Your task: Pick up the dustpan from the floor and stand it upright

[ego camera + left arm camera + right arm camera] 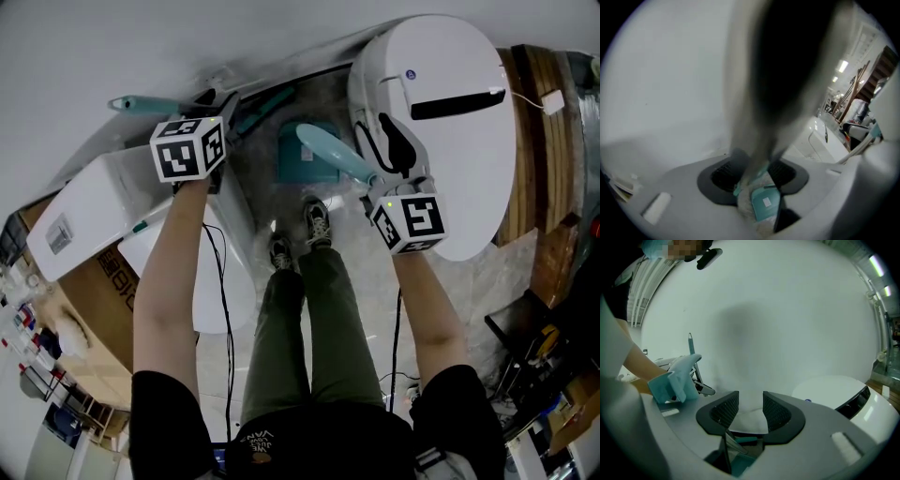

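Teal dustpan, white label unreadable; left claw clamps a stick, right claw the pan's handle, toward four o'clock.

The pale speckled floor carries a teal dustpan, its pan down just ahead of the person's two shoes. A large white rounded shell stands to the right, wooden boards beyond it, and a cardboard box to the left.
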`<control>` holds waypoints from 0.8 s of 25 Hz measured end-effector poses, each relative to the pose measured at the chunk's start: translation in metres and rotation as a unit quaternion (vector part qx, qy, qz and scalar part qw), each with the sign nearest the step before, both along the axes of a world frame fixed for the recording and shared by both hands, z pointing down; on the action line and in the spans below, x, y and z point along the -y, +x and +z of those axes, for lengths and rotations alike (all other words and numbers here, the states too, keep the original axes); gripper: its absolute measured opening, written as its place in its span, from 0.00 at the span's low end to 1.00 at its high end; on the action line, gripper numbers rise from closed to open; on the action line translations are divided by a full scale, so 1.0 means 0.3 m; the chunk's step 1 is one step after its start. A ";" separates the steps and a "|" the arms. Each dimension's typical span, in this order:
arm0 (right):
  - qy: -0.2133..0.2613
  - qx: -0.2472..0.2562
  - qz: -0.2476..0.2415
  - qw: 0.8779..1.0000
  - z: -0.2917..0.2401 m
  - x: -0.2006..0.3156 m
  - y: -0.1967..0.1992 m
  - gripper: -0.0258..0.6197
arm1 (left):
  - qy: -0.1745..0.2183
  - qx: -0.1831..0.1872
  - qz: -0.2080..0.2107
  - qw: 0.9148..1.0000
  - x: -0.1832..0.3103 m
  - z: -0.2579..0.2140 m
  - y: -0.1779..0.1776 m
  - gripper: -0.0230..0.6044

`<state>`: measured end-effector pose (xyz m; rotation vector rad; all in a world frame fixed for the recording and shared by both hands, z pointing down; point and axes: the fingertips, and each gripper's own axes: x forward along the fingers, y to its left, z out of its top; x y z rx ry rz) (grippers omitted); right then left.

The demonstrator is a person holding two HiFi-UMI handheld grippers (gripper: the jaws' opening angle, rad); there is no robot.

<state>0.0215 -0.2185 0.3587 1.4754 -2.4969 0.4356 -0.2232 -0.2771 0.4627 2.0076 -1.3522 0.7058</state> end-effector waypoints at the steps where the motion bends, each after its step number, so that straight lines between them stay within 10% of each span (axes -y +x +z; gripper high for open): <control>1: 0.000 -0.001 0.002 1.000 0.000 -0.001 0.004 0.26 | -0.006 0.005 -0.010 1.000 -0.002 0.006 -0.016 0.42; 10: -0.001 -0.003 0.007 1.000 -0.001 -0.029 -0.002 0.26 | -0.062 0.004 -0.110 0.992 -0.024 0.038 -0.147 0.42; 20: -0.007 -0.014 0.010 1.000 -0.003 -0.050 -0.017 0.26 | -0.144 -0.032 -0.179 0.973 -0.102 0.085 -0.205 0.71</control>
